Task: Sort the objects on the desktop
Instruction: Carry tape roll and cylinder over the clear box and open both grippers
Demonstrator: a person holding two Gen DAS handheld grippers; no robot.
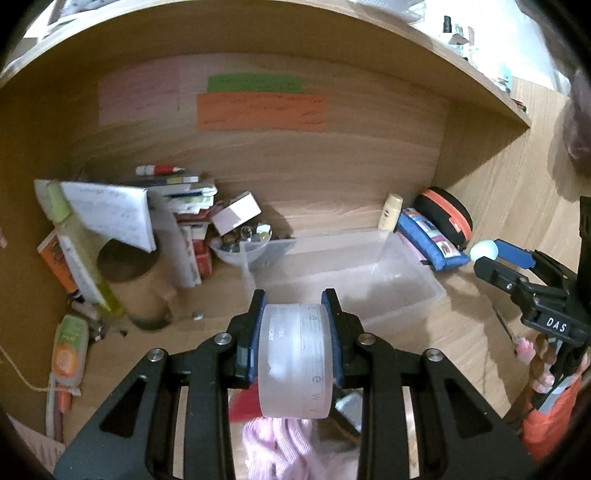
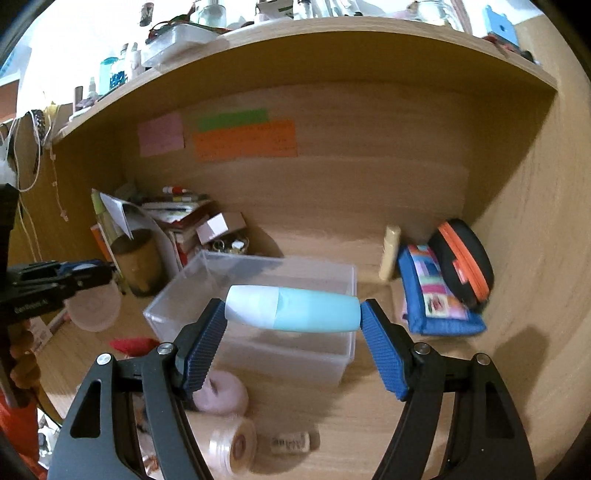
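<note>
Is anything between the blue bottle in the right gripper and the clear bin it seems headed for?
Nothing visible. The blue bottle is held sideways in the right gripper, just above the near edge of the clear bin, whose top is open and which looks empty.

We see both views bent by heavy fisheye curving, with black corners. Bright, blown-out light sits above the shelf [image 2: 332, 29], while the alcove below stays dim and warm. Motion blur smears the sticky notes [image 1: 258, 110] and wood grain.
</note>
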